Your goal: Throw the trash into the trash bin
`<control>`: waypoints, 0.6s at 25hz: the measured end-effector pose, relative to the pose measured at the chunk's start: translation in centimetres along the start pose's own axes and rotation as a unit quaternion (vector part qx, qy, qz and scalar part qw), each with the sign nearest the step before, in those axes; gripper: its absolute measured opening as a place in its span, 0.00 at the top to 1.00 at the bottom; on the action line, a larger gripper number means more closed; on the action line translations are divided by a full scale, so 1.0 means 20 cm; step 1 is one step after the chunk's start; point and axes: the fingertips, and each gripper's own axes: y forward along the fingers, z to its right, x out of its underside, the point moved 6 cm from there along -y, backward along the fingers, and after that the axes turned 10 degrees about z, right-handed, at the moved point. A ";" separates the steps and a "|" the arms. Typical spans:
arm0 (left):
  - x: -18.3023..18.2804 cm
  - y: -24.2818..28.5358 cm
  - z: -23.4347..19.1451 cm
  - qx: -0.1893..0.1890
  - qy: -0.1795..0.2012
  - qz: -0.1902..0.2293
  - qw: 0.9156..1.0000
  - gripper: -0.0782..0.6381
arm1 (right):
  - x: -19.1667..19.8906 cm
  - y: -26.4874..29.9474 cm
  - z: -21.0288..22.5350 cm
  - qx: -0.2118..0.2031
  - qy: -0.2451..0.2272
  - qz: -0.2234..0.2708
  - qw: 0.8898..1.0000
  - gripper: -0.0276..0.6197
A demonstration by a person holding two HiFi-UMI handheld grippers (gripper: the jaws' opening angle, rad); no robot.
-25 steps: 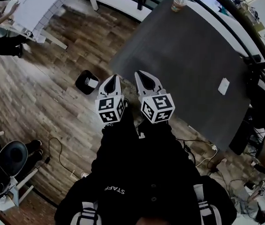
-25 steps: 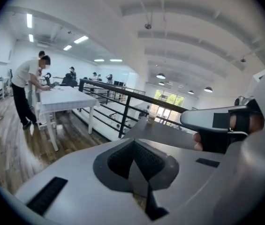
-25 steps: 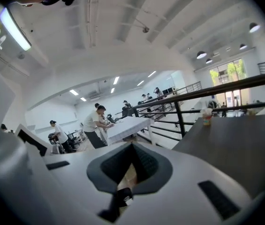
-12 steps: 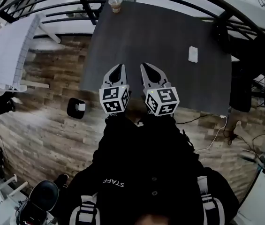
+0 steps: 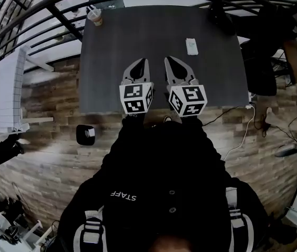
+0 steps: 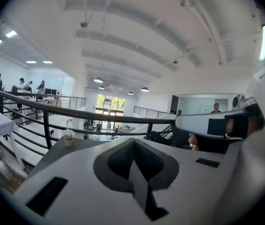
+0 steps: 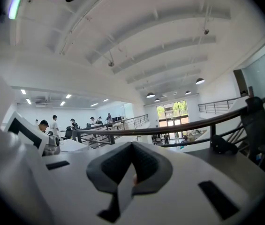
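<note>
In the head view, your left gripper [image 5: 142, 63] and right gripper [image 5: 170, 61] hang side by side over the near edge of the dark table [image 5: 159, 96]. Both point toward its far edge, fingers together and empty. A cup [image 5: 95, 17] with a straw stands at the far left corner, a brownish drink inside. A white scrap [image 5: 191, 46] (the only loose piece on the table) lies toward the far edge, right of middle, well apart from both grippers. The small black trash bin [image 5: 85, 134] sits on the wooden floor just off the near left corner, with something white in it.

In the left gripper view, the jaws of the left gripper [image 6: 134, 165] meet with nothing between them. The cup [image 6: 68, 138] stands ahead to the left, before a railing [image 6: 76, 112].

In the right gripper view, the right gripper [image 7: 131, 168] is likewise pressed closed and empty.

A second ago the table lay off to your right and the bin ahead on the left. Now the table is square in front of you, and the grippers are over it.
</note>
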 end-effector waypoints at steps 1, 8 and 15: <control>-0.01 0.02 0.02 0.006 0.003 0.004 1.000 0.89 | -0.02 -0.01 0.03 0.006 -0.003 0.006 1.000 0.93; -0.08 0.11 0.11 0.030 0.018 0.030 0.999 0.89 | -0.06 -0.06 0.11 0.034 -0.022 0.030 0.999 0.93; -0.09 0.16 0.13 0.034 0.027 0.032 0.999 0.89 | -0.07 -0.03 0.17 0.038 -0.019 0.039 0.998 0.93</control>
